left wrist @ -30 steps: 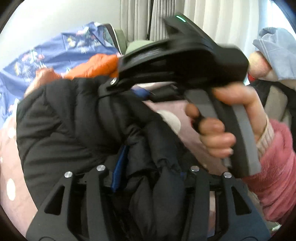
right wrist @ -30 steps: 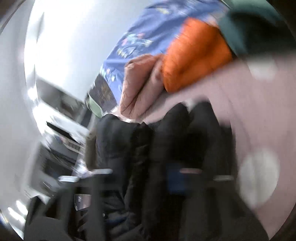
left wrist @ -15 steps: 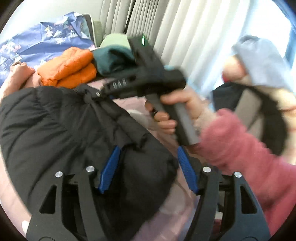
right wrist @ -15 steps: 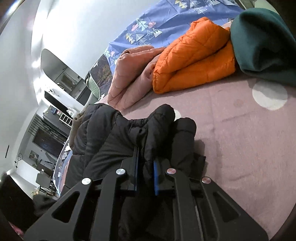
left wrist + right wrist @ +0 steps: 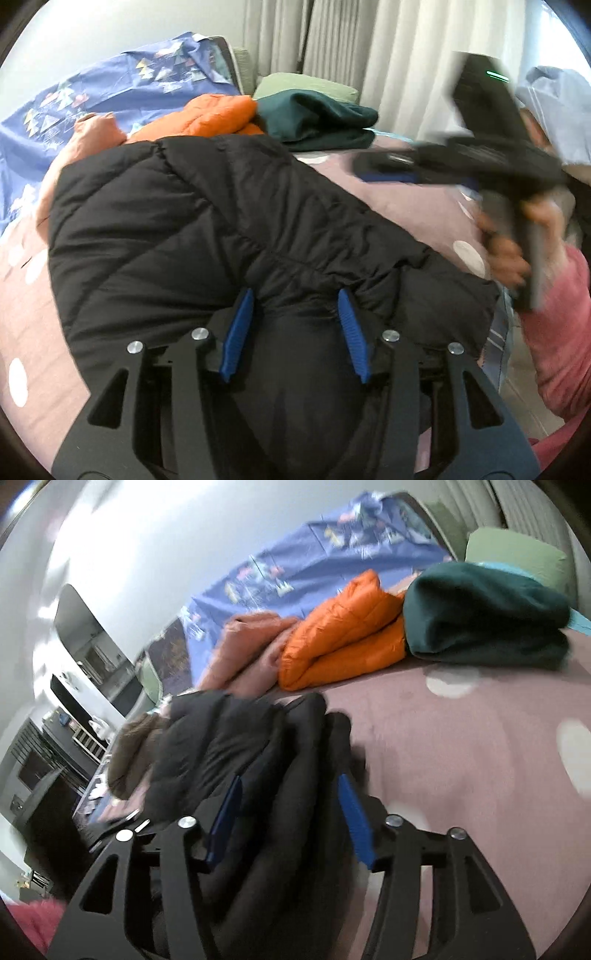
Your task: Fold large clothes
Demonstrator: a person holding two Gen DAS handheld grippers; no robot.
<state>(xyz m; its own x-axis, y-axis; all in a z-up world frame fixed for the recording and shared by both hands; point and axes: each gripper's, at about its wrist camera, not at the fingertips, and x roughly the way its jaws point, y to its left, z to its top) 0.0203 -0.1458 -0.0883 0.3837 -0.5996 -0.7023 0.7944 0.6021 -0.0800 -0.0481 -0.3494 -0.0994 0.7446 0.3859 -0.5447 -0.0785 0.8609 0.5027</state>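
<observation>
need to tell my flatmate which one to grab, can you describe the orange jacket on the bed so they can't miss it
Look at the pink bed cover with white dots, toward the far end by the curtains. Three folded garments lie there in a row, and the orange jacket is the middle one. It is a bright orange quilted puffer, between a dusty pink garment and a dark green garment.

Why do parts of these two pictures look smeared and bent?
Left wrist view: the other black handheld gripper and the hand holding it streak with motion, while the black puffy quilted jacket stays sharp; curtains bow from the fisheye lens. Right wrist view: soft blur nearly everywhere, and the folded orange puffer jacket is still readable.
</observation>
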